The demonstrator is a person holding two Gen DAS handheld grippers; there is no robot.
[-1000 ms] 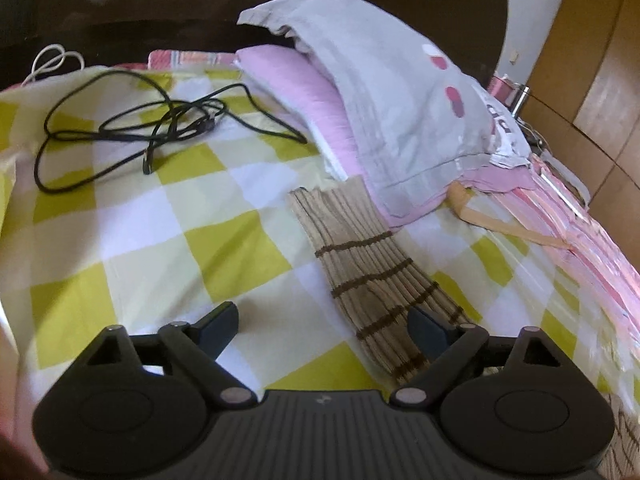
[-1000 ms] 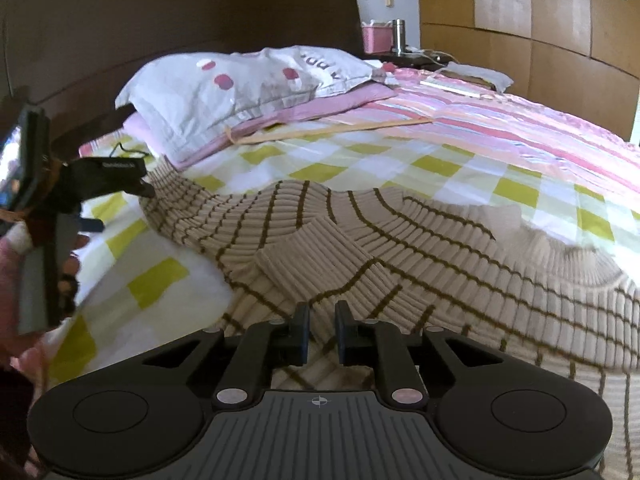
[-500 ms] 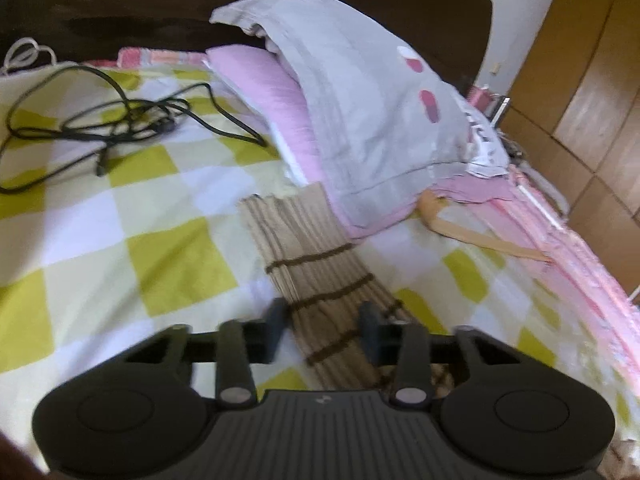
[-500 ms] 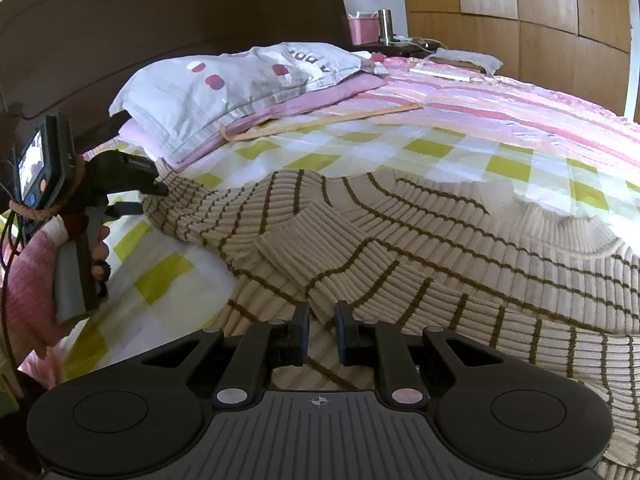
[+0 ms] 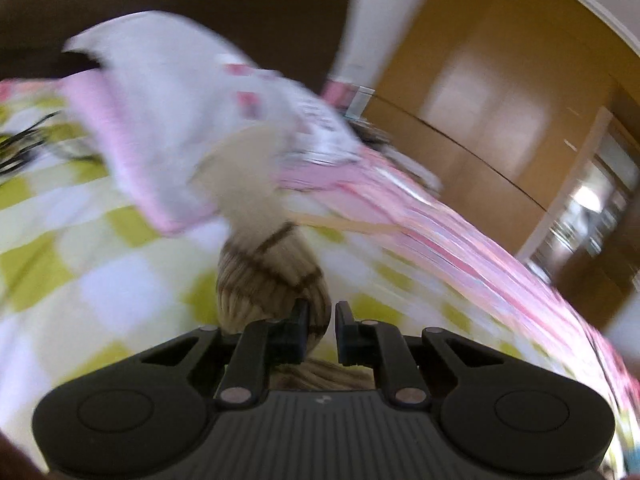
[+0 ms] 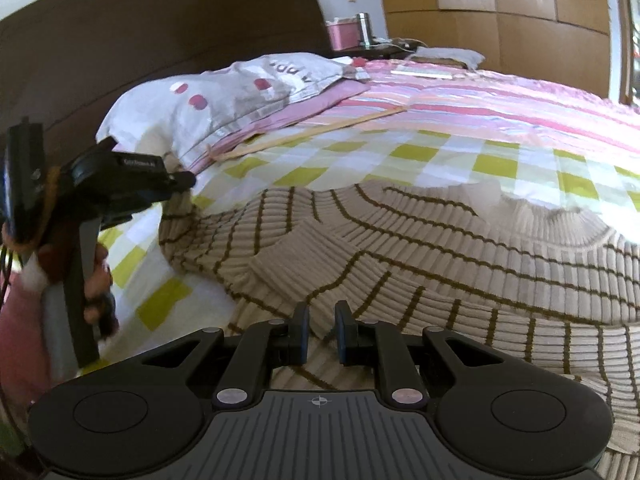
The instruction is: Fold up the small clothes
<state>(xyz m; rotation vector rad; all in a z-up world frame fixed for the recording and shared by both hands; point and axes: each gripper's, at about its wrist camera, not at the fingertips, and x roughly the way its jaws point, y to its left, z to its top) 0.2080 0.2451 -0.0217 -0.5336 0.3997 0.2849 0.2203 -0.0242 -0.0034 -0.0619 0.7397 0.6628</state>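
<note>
A beige ribbed sweater (image 6: 400,248) with thin brown stripes lies spread on the yellow-checked bedsheet (image 6: 420,152). My left gripper (image 5: 321,320) has its jaws closing on the sweater's sleeve (image 5: 264,264), which rises bunched and lifted off the sheet in front of it; this view is blurred by motion. In the right wrist view the left gripper (image 6: 188,179) sits at the sweater's left edge, held by a person's hand (image 6: 96,280). My right gripper (image 6: 321,320) rests low on the near edge of the sweater, its jaws narrow with knit fabric between them.
Two stacked pillows (image 6: 240,96), grey-white over pink, lie against the dark headboard (image 6: 160,40). A pink striped quilt (image 6: 480,96) covers the far right of the bed. A thin beige stick (image 6: 312,134) lies by the pillows. A black cable (image 5: 20,148) is at the left.
The left gripper's jaws went from wide open to nearly shut on the sleeve, and it swung right and up, lifting the sleeve. The right gripper stayed put.
</note>
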